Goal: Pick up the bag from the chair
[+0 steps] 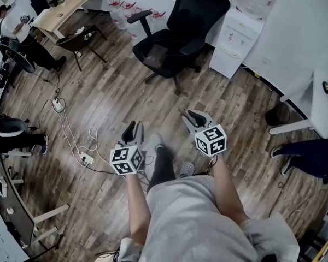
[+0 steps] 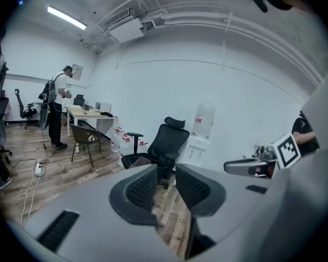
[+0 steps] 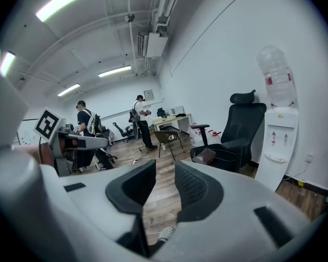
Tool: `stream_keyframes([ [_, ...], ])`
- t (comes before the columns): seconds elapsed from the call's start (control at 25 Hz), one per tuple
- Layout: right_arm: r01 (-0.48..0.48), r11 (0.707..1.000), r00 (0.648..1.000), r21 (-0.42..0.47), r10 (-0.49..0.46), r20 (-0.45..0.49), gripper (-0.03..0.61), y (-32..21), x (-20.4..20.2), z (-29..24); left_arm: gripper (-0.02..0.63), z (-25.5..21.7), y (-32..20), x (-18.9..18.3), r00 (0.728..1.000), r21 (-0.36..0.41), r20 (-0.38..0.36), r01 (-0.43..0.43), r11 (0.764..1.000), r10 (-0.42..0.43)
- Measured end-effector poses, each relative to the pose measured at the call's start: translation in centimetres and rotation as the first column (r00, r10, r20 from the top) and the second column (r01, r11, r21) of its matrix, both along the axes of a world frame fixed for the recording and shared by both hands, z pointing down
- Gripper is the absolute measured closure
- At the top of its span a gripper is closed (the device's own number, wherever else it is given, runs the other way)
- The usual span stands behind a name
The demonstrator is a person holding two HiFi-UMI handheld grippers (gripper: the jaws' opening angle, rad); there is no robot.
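A brownish bag lies on the seat of a black office chair across the wooden floor, some way ahead of both grippers. In the left gripper view the bag shows just above the left jaw, on the chair. The right gripper view has the bag on the chair to the right. My left gripper and right gripper are held above my feet. Each is open by a narrow gap and holds nothing.
A white water dispenser stands right of the chair. Water jugs, a brown chair and a desk are at the back left. Cables and a power strip lie on the floor. A person's legs are at right.
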State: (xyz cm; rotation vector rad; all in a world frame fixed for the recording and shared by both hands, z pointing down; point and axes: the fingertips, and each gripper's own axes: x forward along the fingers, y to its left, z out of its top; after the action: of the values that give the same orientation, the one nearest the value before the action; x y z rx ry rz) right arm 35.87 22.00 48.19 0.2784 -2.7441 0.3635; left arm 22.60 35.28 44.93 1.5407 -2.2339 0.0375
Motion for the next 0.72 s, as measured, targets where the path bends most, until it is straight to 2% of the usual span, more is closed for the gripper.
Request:
stream_keyframes([
  [0.12,0.017,1.000,1.000,-0.013,-0.017,-0.002,0.463,-0.6,-1.9,-0.1,0.476,-0.1,-1.4,-2.2,1.000,0.007,-0.015,-0.014,1.000,0.015],
  [0.28,-0.007,1.000,1.000,-0.018,0.007,0.009,0.462,-2.6,-4.4,-0.6,0.468,0.0,-4.1,-5.1,0.999,0.010,-0.024,-0.047,0.999,0.047],
  [0.48,-0.019,0.999,1.000,-0.031,0.019,-0.003,0.398,-6.1,-7.8,-0.4,0.457,0.8,-8.5,-8.2,0.994,-0.004,-0.039,-0.103,0.995,0.103],
  [0.72,-0.040,0.997,0.999,-0.061,0.041,0.024,0.363,-9.5,-13.9,-0.8,0.428,1.6,-12.5,-13.3,0.985,-0.028,-0.053,-0.168,0.985,0.166],
])
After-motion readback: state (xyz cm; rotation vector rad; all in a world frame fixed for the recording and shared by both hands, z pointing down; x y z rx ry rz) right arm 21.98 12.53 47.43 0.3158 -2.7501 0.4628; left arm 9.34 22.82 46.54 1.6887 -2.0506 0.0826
